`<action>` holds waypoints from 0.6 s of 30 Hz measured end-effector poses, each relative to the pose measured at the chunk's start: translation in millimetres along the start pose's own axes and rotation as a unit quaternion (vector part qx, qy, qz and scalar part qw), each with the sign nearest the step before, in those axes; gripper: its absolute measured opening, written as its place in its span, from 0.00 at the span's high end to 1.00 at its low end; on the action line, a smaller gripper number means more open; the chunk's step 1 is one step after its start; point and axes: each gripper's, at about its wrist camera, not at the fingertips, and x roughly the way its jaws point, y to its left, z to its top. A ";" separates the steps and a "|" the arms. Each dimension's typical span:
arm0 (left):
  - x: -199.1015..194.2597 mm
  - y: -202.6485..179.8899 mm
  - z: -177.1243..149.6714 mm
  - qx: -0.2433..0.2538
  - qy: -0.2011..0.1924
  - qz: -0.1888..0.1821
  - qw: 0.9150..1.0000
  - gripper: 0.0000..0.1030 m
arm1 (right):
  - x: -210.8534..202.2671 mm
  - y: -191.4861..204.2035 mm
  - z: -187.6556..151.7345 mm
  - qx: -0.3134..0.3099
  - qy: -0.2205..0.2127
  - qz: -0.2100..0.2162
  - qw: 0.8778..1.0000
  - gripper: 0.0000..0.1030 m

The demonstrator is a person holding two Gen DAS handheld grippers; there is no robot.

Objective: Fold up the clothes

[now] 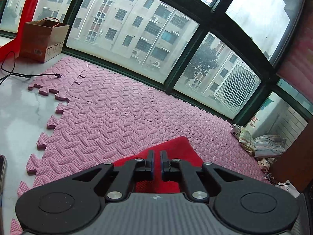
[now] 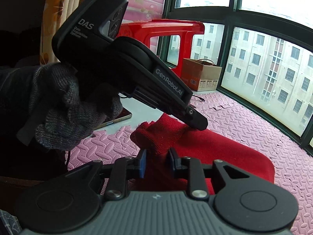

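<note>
On pink foam mat (image 2: 244,129), bunched red garment (image 2: 205,146): left hand-held gripper (image 2: 197,124) pinches it, right one (image 2: 157,161) parted.

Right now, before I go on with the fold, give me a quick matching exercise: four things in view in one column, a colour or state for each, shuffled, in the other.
Things:
1. left gripper
2. right gripper
3. cardboard box
4. foam mat

States:
A. pink, interlocking tiles
B. jaws apart, red garment between them
C. brown, open top, by the window
D. shut on the red garment

Pairs: 1-D, 2-B, 3-C, 4-A
</note>
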 end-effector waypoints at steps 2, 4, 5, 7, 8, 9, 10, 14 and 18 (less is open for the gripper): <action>2.8 4.7 -1.2 -0.006 0.003 0.005 1.000 0.94 | -0.6 0.2 -0.4 0.002 -0.001 0.002 1.000 0.69; 3.3 7.8 -3.7 -0.008 0.009 0.008 1.000 0.94 | -6.5 -2.2 0.2 0.010 -0.009 0.002 1.000 0.67; 3.5 7.8 -4.9 -0.005 0.010 0.010 1.000 0.94 | -10.2 -4.4 0.7 0.018 -0.011 0.003 1.000 0.67; 3.3 7.8 -5.9 -0.006 0.012 0.011 1.000 0.94 | -16.4 -9.5 0.9 0.031 -0.014 0.003 0.999 0.67; 3.0 8.1 -6.0 -0.006 0.011 0.012 1.000 0.94 | -22.4 -14.7 0.0 0.040 -0.015 -0.003 0.999 0.67; 2.7 8.3 -6.1 -0.006 0.010 0.013 1.000 0.94 | -28.2 -19.9 -1.2 0.049 -0.016 -0.009 0.999 0.67; 2.3 8.4 -6.2 -0.006 0.009 0.014 1.000 0.94 | -33.4 -25.3 -3.2 0.056 -0.017 -0.018 0.998 0.67; 0.4 6.3 -6.8 0.002 0.008 0.017 1.000 0.94 | -48.2 -46.2 -14.3 0.084 -0.009 -0.062 0.995 0.63; -1.5 5.9 -5.9 -0.002 0.005 0.025 1.000 0.93 | -53.6 -71.3 -38.4 0.135 0.030 -0.095 0.986 0.63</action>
